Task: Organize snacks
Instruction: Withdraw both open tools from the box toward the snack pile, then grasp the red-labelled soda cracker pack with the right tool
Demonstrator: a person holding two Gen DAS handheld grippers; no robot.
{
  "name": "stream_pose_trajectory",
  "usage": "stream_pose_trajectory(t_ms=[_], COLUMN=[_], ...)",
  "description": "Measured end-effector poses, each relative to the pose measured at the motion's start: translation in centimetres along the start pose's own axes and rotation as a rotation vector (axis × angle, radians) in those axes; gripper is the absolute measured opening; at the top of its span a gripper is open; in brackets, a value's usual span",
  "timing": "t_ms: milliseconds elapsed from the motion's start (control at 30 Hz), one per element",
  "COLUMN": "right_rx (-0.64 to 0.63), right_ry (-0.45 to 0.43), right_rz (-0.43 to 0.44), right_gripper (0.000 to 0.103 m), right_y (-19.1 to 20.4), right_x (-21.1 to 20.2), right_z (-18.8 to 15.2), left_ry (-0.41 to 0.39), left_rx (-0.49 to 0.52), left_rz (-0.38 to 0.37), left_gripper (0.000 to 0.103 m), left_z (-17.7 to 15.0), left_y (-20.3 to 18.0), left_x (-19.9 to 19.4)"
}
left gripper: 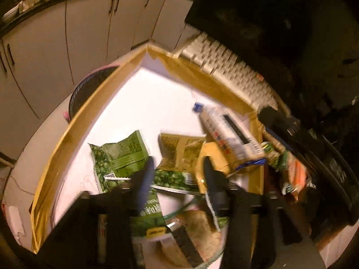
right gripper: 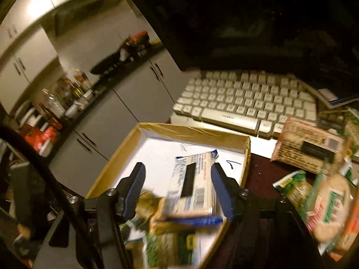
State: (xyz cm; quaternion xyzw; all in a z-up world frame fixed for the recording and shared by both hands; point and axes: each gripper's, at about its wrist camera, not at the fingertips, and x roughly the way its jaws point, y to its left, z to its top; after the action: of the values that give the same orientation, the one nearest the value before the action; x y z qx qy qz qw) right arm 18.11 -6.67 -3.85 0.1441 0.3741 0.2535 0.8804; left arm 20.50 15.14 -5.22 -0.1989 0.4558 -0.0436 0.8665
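Observation:
A shallow cardboard box point(left gripper: 89, 116) with a tan rim and white floor holds several snack packets. In the left wrist view a green packet point(left gripper: 119, 159), a yellow-green packet point(left gripper: 181, 150) and a plain yellow one point(left gripper: 212, 154) lie in it. My left gripper point(left gripper: 177, 165) hangs open just above them, gripping nothing. A white and blue cracker packet point(left gripper: 228, 134) lies tilted at the box's right side. In the right wrist view that packet point(right gripper: 190, 188) sits between the fingers of my right gripper point(right gripper: 177, 172) over the box point(right gripper: 193, 130). The jaws stand open, with a gap on the packet's left.
A pale keyboard point(right gripper: 246, 98) lies behind the box under a dark monitor. More snacks lie on the dark table to the right: a tan pack point(right gripper: 309, 148), a green packet point(right gripper: 291, 186), round cracker packs point(right gripper: 329, 204). A black pink-rimmed basket point(left gripper: 89, 85) stands beyond the box's left wall.

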Motion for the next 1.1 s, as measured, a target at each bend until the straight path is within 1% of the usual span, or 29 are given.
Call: stream_pose_trajectory(t_ms=[33,133,200,267,333,400,467,500,600,700,800,900,1000,1100], right_rx=[0.002,0.012,0.030,0.041,0.047,0.049,0.068,0.083,0.143,0.162,0.158,0.161,0.186,0.234], right_ry=[-0.017,-0.049,-0.060,-0.066,-0.063,-0.057,-0.047,-0.042,-0.034,-0.059,-0.087,-0.096,-0.113,-0.123], right_rz=[0.010,0.023,0.026,0.015,-0.016,-0.052,-0.082,-0.082,-0.043,-0.042,-0.070,-0.090,-0.133,-0.213], right_gripper=[0.068,0.069,0.069,0.069,0.069,0.069,0.069,0.069,0.069,0.069,0.069,0.069,0.069,0.069], right_y=[0.0,-0.8,-1.7,-2.5,-3.4,-4.6,-5.9,-6.5,-8.6,-9.4,-9.7,-10.1,-11.0,-12.8], right_x=[-1.0,-3.6,-5.0,-5.8,-6.4,-7.0,-7.5,-7.8,-9.1,-10.7,-11.9,-12.3,-13.0,-13.6], right_z=[-0.3,-1.9,-3.4,-4.8,-6.2,-7.5,-8.8,-9.2,-10.6,-11.4,-11.8,-11.8,-11.2,-10.1], left_ry=[-0.022,-0.074,-0.106,-0.133,-0.168,-0.194,-0.189,-0.179,-0.162,-0.136,-0.117,-0.111,-0.104,-0.102], left_rx=[0.004,0.017,0.026,0.048,0.078,0.096,0.121,0.133,0.157,0.187,0.216,0.225,0.237,0.245], left_rz=[-0.004,-0.015,-0.020,-0.022,-0.009,0.008,0.007,0.000,-0.037,-0.065,-0.077,-0.098,-0.104,-0.107], left_gripper=[0.064,0.072,0.074,0.079,0.080,0.081,0.081,0.081,0.081,0.081,0.081,0.081,0.081,0.081], left_z=[-0.2,-1.1,-1.9,-2.7,-3.8,-4.3,-5.1,-5.5,-7.0,-8.0,-8.5,-9.0,-9.3,-9.5], left_y=[-0.2,-0.8,-1.5,-2.2,-3.2,-4.1,-5.0,-5.5,-6.9,-8.2,-9.5,-10.3,-10.8,-11.0], left_x=[-0.6,-2.4,-3.6,-4.4,-5.3,-5.4,-5.4,-5.2,-5.3,-5.1,-4.8,-4.8,-4.6,-4.6])
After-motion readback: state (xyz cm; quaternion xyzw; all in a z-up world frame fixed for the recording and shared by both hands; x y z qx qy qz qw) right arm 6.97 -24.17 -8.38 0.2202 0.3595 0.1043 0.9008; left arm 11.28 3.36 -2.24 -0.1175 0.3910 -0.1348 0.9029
